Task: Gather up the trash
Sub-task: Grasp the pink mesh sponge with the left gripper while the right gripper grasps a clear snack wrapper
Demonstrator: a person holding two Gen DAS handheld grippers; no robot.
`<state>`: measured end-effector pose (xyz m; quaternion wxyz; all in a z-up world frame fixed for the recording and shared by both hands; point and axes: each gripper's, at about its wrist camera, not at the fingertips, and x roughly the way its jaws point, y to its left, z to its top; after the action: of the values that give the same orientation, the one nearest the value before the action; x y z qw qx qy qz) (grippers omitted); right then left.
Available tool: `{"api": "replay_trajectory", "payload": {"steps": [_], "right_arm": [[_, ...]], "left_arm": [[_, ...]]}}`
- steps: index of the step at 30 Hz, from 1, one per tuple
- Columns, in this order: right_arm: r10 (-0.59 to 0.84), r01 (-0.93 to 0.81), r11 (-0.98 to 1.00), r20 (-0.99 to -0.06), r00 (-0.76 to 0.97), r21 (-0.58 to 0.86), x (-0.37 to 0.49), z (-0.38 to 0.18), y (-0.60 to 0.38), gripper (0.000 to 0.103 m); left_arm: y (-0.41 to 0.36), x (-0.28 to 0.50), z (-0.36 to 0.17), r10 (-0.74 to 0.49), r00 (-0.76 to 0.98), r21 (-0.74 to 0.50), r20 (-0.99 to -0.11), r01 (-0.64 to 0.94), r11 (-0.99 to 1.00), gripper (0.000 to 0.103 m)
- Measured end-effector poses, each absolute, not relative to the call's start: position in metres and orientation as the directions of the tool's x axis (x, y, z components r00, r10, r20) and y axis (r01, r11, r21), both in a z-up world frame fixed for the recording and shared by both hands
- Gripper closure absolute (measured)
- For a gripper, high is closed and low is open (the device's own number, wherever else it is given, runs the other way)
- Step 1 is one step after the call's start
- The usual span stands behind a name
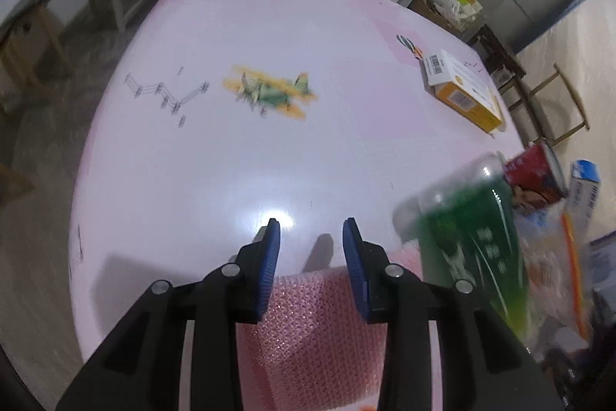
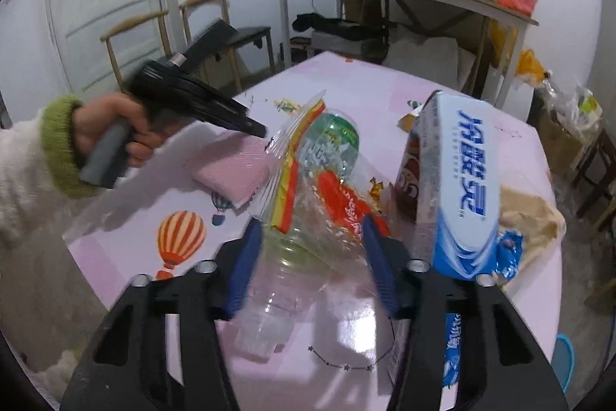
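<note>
**Left gripper over the pink wrap**

We see our left gripper [image 1: 311,224], black with blue finger pads [image 1: 269,268], angled down at a glossy pale-pink table [image 1: 215,156]. A sheet of pink bubble wrap [image 1: 315,330] lies between the pads; whether they press it we cannot tell. Just right of it a blurred clear plastic bottle with a green label [image 1: 467,237] leans. Behind that sit a red can [image 1: 537,174] and a blue-and-white carton [image 1: 585,187]. Farther off lies an orange-and-white cardboard box [image 1: 462,89].
</note>
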<state>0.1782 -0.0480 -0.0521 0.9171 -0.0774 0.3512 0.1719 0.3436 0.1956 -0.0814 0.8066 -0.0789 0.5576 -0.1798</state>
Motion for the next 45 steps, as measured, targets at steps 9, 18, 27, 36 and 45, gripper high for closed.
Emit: {"api": "replay_trajectory", "payload": {"steps": [9,18,27,36,45], "right_arm": [[0.279,-0.317,0.947,-0.639,0.717,0.057,0.174,-0.040,-0.070,0.103],[0.355,-0.280,0.935,-0.607,0.711,0.218,0.166,-0.023,-0.100,0.103],[0.406,-0.286,0.913,-0.586,0.701,0.291,0.158,-0.018,-0.109,0.103],[0.427,-0.297,0.903,-0.576,0.697,0.311,0.153,-0.019,-0.111,0.103],[0.420,-0.278,0.906,-0.588,0.691,0.320,0.155,-0.025,-0.114,0.103]], "left_arm": [[0.229,0.267,-0.079,-0.489,0.319,-0.467,-0.812,0.148,0.872,0.070],[0.225,0.198,-0.056,-0.520,0.413,-0.419,-0.748,0.313,0.852,0.036],[0.185,0.175,-0.038,-0.448,0.458,-0.118,-0.768,0.587,0.801,0.011],[0.137,0.182,-0.072,-0.334,0.358,0.090,-0.872,0.787,0.610,0.006],[0.138,0.205,-0.090,-0.303,0.328,0.056,-0.895,0.755,0.653,0.006]]}}
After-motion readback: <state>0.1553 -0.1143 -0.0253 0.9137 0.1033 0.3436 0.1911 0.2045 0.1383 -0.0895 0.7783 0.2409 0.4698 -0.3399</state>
